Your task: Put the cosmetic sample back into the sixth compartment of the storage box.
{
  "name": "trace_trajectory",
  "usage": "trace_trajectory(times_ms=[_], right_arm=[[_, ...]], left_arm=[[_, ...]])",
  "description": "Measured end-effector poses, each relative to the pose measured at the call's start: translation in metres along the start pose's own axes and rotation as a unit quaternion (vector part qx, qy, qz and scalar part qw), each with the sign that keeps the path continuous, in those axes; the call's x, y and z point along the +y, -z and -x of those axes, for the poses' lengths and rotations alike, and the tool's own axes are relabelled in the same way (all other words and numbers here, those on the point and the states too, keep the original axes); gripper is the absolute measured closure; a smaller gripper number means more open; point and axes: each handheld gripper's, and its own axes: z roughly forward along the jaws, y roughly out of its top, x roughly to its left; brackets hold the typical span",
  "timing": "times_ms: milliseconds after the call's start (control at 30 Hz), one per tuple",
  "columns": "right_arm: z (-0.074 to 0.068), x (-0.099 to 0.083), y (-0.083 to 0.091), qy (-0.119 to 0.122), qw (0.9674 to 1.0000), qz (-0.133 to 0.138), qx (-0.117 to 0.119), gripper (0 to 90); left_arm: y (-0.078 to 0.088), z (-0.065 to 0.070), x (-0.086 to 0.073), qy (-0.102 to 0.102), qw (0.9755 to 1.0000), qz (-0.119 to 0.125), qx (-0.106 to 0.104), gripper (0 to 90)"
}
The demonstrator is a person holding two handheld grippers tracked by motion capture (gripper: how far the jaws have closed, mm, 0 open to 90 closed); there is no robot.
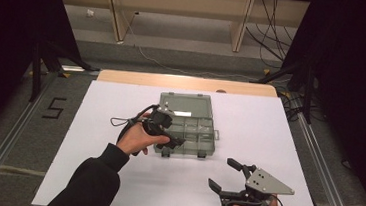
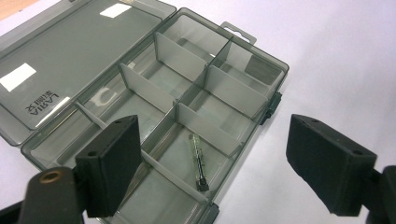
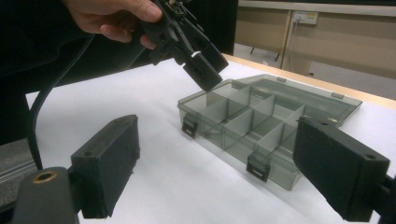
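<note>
A grey see-through organiser box (image 1: pixel 193 134) lies open in the middle of the white table, its lid (image 1: pixel 186 105) folded back on the far side. Dividers split it into several compartments. In the left gripper view a thin greenish rod with a dark tip (image 2: pixel 198 161) lies in a near compartment of the box (image 2: pixel 219 88). My left gripper (image 1: pixel 171 132) hangs open just above the box's front left part, its jaws (image 2: pixel 215 140) straddling the rod's compartment without touching it. My right gripper (image 1: pixel 225 174) stands open and empty at the front right, facing the box (image 3: pixel 266 121) and the left gripper (image 3: pixel 196 60).
The white sheet (image 1: pixel 114 177) covers the table, with bare room to the left and front of the box. A wooden edge (image 1: pixel 188 82) runs along the far side. Metal rails (image 1: pixel 321 165) flank the table, and a black "5" (image 1: pixel 54 108) marks the floor on the left.
</note>
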Motion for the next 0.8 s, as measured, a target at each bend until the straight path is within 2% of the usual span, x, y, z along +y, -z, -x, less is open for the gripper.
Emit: trace_trajectory(times_ms=[33, 67, 100, 133, 200, 233, 267, 367, 433, 500, 533, 733, 767, 800], right_arm=[[0.001, 0.0, -0.001, 0.01, 0.9999, 0.008, -0.001, 15.9], [0.0, 0.0, 0.0, -0.001, 1.0, 0.001, 0.0, 16.0], [0.0, 0.0, 0.0, 0.0, 1.0, 0.001, -0.001, 15.9], [0.0, 0.0, 0.0, 0.0, 1.0, 0.001, -0.001, 15.9], [0.0, 0.0, 0.0, -0.002, 1.0, 0.003, 0.002, 16.0], [0.0, 0.0, 0.0, -0.001, 1.0, 0.001, -0.001, 16.0], [0.0, 0.0, 0.0, -0.002, 1.0, 0.003, 0.002, 15.9], [-0.001, 0.0, -0.001, -0.004, 0.9999, 0.009, 0.003, 15.9], [-0.001, 0.0, -0.001, -0.004, 0.9999, 0.009, 0.002, 15.9], [-0.001, 0.0, -0.001, -0.005, 0.9999, 0.009, 0.002, 15.9], [-0.001, 0.0, -0.001, -0.005, 0.9999, 0.009, 0.002, 15.9], [-0.001, 0.0, -0.001, -0.005, 0.9999, 0.009, 0.003, 16.0], [-0.001, 0.0, -0.001, -0.007, 0.9999, 0.006, 0.004, 15.9], [-0.001, 0.0, -0.001, -0.006, 0.9999, 0.009, 0.003, 16.0]], left_arm=[[0.002, -0.001, 0.0, -0.013, 0.9999, -0.008, 0.0, 18.0], [0.002, -0.001, -0.001, -0.011, 0.9999, -0.004, -0.004, 18.0], [0.002, 0.001, -0.001, -0.003, 1.0, 0.004, -0.002, 18.0], [0.003, 0.0, -0.002, -0.01, 0.9999, 0.002, -0.004, 18.0], [0.003, 0.001, -0.003, -0.011, 0.9999, 0.007, -0.008, 18.0], [0.003, 0.003, -0.003, -0.004, 0.9999, 0.015, -0.006, 18.0], [0.004, 0.003, -0.003, -0.011, 0.9998, 0.011, -0.007, 18.0], [0.003, 0.005, -0.005, -0.006, 0.9996, 0.026, -0.01, 18.0], [0.005, 0.005, -0.006, -0.015, 0.9996, 0.022, -0.011, 18.0], [0.005, 0.007, -0.007, -0.007, 0.9995, 0.031, -0.008, 18.0], [0.005, 0.006, -0.007, -0.015, 0.9994, 0.032, -0.006, 18.0], [0.006, 0.009, -0.012, -0.003, 0.9988, 0.049, -0.007, 18.0], [0.008, 0.008, -0.013, -0.014, 0.9988, 0.045, -0.009, 18.0], [0.008, 0.008, -0.014, -0.013, 0.9986, 0.05, -0.008, 18.0]])
